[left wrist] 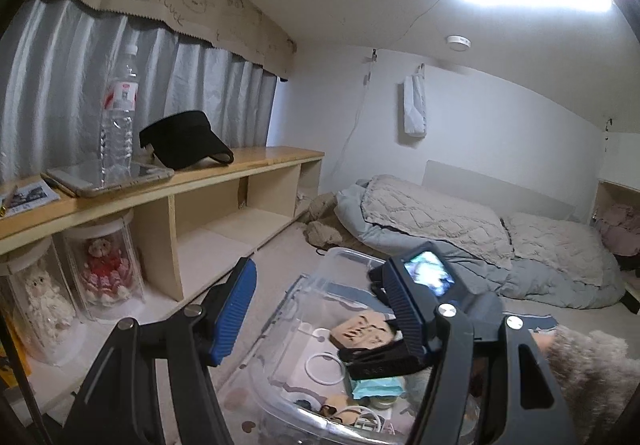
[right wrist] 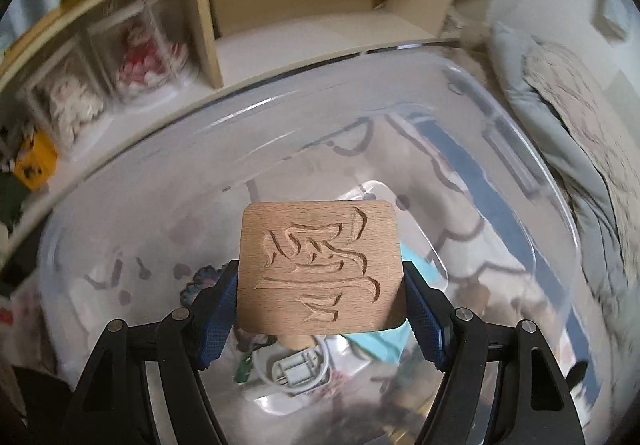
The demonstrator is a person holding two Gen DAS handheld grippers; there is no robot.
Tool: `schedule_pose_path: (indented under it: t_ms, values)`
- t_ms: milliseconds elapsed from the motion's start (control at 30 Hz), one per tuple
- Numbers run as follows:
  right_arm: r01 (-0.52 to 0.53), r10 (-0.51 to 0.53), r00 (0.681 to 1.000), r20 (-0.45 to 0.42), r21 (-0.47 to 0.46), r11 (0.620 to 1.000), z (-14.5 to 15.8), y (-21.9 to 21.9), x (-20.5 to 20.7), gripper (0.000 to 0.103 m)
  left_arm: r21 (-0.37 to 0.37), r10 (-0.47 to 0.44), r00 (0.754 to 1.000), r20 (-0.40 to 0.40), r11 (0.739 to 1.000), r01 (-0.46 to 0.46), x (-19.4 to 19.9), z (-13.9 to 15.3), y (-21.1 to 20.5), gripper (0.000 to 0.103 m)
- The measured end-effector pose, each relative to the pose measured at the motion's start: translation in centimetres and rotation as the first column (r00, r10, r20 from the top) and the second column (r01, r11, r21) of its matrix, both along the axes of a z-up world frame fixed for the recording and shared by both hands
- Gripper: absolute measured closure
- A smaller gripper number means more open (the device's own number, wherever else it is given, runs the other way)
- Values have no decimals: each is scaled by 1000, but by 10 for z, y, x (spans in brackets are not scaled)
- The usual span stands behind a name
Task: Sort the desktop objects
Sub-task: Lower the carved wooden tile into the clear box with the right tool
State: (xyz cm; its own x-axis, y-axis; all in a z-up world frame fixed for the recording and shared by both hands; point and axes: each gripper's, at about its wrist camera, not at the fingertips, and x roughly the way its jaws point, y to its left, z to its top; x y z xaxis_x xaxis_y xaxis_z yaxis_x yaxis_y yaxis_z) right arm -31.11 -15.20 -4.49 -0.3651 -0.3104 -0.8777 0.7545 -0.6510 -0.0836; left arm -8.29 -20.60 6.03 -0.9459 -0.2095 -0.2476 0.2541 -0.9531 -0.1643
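right tongs [right wrist: 320, 309] clamped on a wooden block [right wrist: 320, 269] with a carved character, blue pads pressed against its two side edges, carved face turned up toward the camera. held above a clear plastic bin [right wrist: 532, 181]; down in the bin, a white cable [right wrist: 298, 369] coiled by a plug and a teal packet [right wrist: 384, 345], both blurred. same block [left wrist: 366, 331] seen from the left wrist too, over the bin [left wrist: 344, 257], with the right tongs [left wrist: 400, 319] reaching in from the right and a fuzzy sleeve [left wrist: 592, 373] behind them.

left tongs [left wrist: 320, 309] parted wide, nothing between the pads, hovering beside and above the near edge of the bin. inside the bin from this side: a white ring [left wrist: 325, 369] and the teal packet [left wrist: 376, 389].

low wooden shelf [left wrist: 256, 161] along the curtain wall, serving as the desk: water bottle [left wrist: 118, 113] upright, standing on or just behind a tablet [left wrist: 108, 177] lying flat — cannot tell which; black visor cap [left wrist: 186, 139] just right of it. two dolls in clear cases [left wrist: 100, 265] in the compartments below. rumpled quilt [left wrist: 480, 233] on the floor beyond the bin.
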Motion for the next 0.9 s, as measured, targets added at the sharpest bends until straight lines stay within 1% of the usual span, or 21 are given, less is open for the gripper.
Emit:
schedule_pose_path:
  t_ms: [167, 300, 433, 567, 667, 767, 833, 900]
  values:
    - [-91, 92, 996, -7, 102, 991, -20, -18, -18, 26, 9, 21, 1000, 0, 1000, -21, -1, -1, -9, 37]
    - [-151, 156, 988, -21, 150, 977, -26, -28, -24, 26, 28, 35, 999, 8, 999, -35, -4, -4, -17, 37]
    - [-230, 238, 971, -27, 174, 957, -28, -35, -24, 26, 49, 38, 999, 19, 998, -38, -8, -7, -23, 37]
    - [-297, 305, 952, -11, 193, 935, -32, -41, -22, 26, 59, 44, 999, 20, 997, -45, -10, -9, -27, 37]
    - [-309, 318, 948, -15, 205, 929, -35, -43, -23, 26, 60, 43, 999, 21, 997, -44, -13, -9, -28, 37]
    - [-335, 349, 937, -34, 204, 920, -34, -42, -20, 26, 54, 40, 999, 24, 998, -41, -14, -10, -26, 37]
    - [-336, 352, 935, -47, 210, 918, -33, -42, -20, 25, 53, 36, 999, 27, 998, -38, -15, -11, -25, 37]
    - [-334, 355, 932, -72, 212, 918, -31, -43, -18, 16, 51, 35, 999, 27, 998, -37, -15, -10, -25, 37]
